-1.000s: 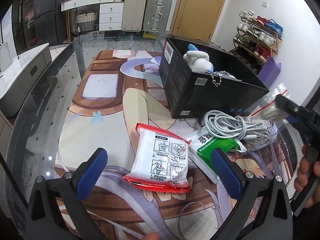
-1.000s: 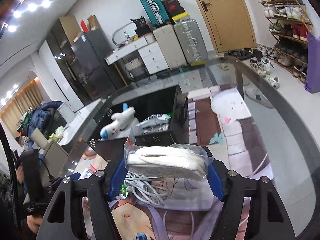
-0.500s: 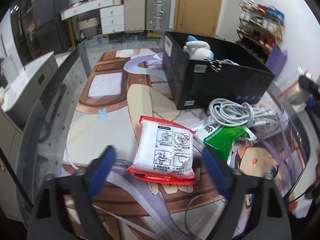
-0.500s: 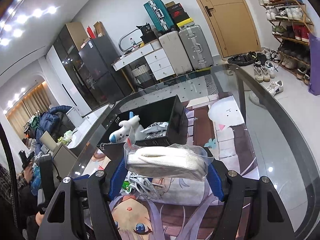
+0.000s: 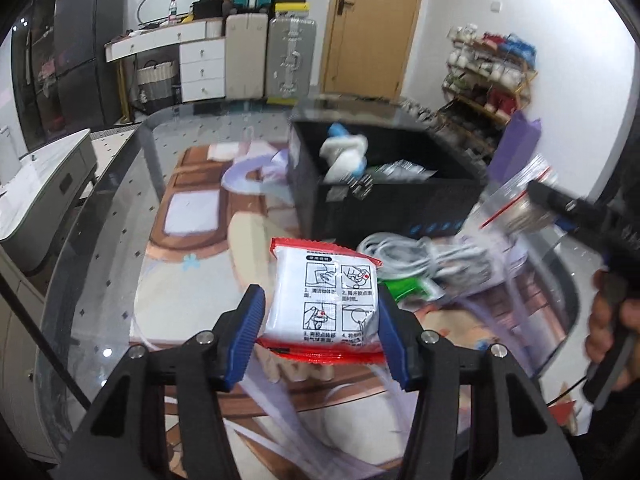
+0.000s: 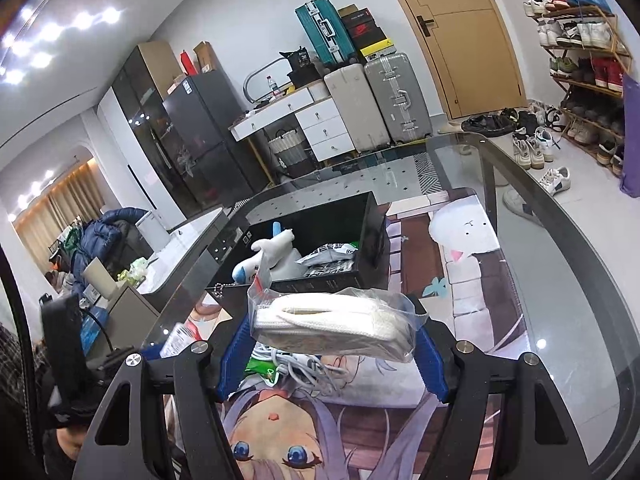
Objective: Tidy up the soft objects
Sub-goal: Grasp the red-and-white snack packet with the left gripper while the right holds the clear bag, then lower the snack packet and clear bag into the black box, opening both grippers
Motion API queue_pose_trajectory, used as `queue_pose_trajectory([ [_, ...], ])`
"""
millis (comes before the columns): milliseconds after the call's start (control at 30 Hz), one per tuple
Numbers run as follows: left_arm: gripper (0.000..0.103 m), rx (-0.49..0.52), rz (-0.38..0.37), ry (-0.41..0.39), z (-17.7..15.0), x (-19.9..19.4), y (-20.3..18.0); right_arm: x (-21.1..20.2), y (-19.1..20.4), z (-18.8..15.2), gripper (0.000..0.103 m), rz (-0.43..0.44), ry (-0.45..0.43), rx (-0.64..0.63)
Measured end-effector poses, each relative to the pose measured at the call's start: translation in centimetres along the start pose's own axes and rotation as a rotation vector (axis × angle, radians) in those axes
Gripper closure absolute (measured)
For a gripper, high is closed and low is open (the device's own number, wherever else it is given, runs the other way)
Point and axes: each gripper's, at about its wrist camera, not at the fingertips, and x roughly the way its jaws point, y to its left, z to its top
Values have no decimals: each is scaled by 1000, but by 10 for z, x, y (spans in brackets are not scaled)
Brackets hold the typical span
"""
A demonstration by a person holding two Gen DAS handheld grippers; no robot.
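My left gripper (image 5: 319,312) is closing, and its blue pads press both sides of a red and white packet (image 5: 322,276) held just above the printed mat. My right gripper (image 6: 330,336) is shut on a clear zip bag with folded white cloth (image 6: 332,316), held in the air in front of the black box (image 6: 320,280). In the left wrist view, that bag (image 5: 516,200) hangs at the right beside the box (image 5: 400,204). A white and blue plush toy (image 5: 344,152) and a grey pouch (image 6: 328,254) lie inside the box.
A coiled white cable (image 5: 412,256) and a green packet (image 5: 408,286) lie on the mat in front of the box. The glass table's curved edge (image 6: 560,264) runs along the right. Suitcases, drawers and a shoe rack stand beyond the table.
The left jaws have closed from wide apart onto the red and white packet and lifted it off the mat. The right gripper kept its grip on the bag and rose a little.
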Motion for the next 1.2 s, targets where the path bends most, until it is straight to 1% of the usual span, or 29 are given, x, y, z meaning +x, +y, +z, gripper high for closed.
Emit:
queue_pose_trajectory([
  [133, 49, -1, -42, -39, 12, -12, -6, -1, 5, 4, 32, -6, -2, -11],
  [233, 49, -1, -58, -63, 21, -18, -8, 0, 9, 7, 32, -7, -5, -20],
  [567, 49, -18, -80, -92, 49, -9, -15, 7, 27, 22, 32, 16, -16, -69],
  [633, 49, -13, -72, -98, 52, -8, -18, 11, 29, 25, 32, 15, -8, -75],
  [733, 49, -16, -88, -106, 58, -6, -20, 18, 33, 33, 32, 12, -4, -90],
  [933, 49, -6, -87, -106, 70, 4, -21, 34, 42, 49, 32, 11, -20, -127],
  [1200, 49, -19, -85, -106, 85, 22, -20, 71, 37, 67, 32, -28, -16, -106],
])
